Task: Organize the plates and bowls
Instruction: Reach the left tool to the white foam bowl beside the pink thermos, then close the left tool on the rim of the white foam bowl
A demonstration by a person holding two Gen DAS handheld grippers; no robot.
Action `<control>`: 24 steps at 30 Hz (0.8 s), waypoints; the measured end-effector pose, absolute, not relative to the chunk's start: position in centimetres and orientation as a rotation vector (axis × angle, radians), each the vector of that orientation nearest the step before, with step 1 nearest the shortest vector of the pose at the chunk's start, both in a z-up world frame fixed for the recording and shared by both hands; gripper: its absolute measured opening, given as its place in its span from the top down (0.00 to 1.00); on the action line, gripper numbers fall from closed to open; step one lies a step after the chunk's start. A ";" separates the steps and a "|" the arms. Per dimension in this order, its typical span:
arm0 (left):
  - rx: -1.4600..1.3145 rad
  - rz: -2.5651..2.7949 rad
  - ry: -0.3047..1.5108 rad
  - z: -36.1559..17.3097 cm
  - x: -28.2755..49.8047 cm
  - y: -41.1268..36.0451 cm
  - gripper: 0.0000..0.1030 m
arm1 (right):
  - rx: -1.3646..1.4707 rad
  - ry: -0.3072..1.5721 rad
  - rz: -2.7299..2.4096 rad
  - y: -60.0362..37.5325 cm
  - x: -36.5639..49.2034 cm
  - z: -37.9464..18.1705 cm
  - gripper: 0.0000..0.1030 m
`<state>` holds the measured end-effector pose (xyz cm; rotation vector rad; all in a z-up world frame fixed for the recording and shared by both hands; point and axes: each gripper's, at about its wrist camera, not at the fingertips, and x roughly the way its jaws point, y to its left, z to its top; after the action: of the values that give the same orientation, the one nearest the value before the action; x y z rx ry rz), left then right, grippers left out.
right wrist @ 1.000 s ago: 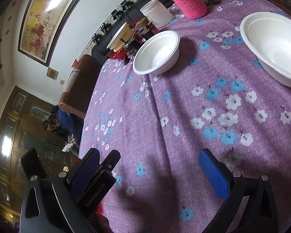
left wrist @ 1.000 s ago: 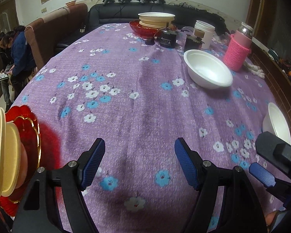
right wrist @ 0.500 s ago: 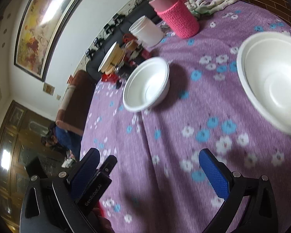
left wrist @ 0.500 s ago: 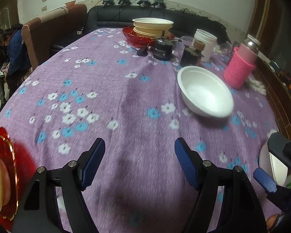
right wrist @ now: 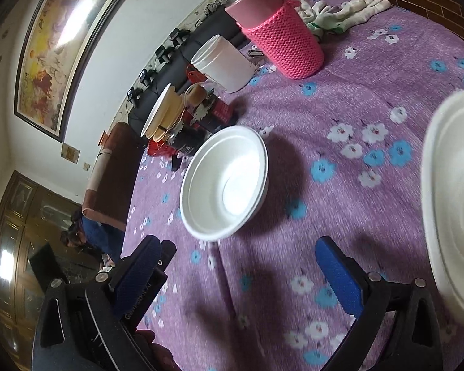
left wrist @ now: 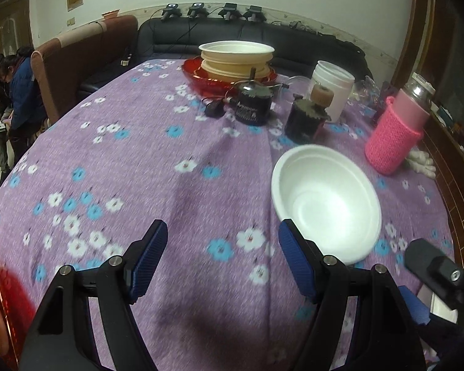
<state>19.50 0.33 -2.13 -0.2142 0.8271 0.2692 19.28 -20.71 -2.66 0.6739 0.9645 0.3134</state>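
Purple floral tablecloth (left wrist: 139, 160) covers table. White bowl (left wrist: 326, 204) sits mid-right; second white bowl (right wrist: 454, 204) near right edge. Stacked bowls on red plate (left wrist: 232, 75) far. Left gripper (left wrist: 222, 262), right gripper (right wrist: 241, 275): fingers spread, empty.

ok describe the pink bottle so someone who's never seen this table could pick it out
Start at the purple flowered tablecloth and go to its far right side, past the white bowl. The bottle stands upright there beside white gloves. It alone wears a pink knitted sleeve, unlike the plain white tub behind it.
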 end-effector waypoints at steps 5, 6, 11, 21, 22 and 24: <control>-0.224 0.270 0.832 -2.3 21.5 -0.1 0.28 | 0.694 0.956 0.310 -20.7 21.2 -2.9 0.08; -0.223 0.267 0.831 -2.4 21.9 -0.2 0.28 | 0.697 0.954 0.311 -20.6 21.6 -3.0 0.08; -0.194 0.257 0.805 -2.4 23.1 -1.0 0.28 | 0.706 0.946 0.312 -20.5 23.5 -3.2 0.14; -0.205 0.216 0.812 -4.0 24.7 -1.4 0.36 | 0.691 0.953 0.306 -20.0 26.0 -4.5 0.22; -0.206 0.212 0.814 -4.1 24.8 -1.4 0.36 | 0.691 0.957 0.306 -20.0 26.1 -4.7 0.26; -0.207 0.205 0.825 -4.5 25.1 -1.4 0.43 | 0.691 0.961 0.301 -20.1 26.4 -5.2 0.31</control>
<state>25.06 -1.38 -4.52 -0.2069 0.8246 0.2054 26.35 -20.08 -5.20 0.6914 0.9608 0.3008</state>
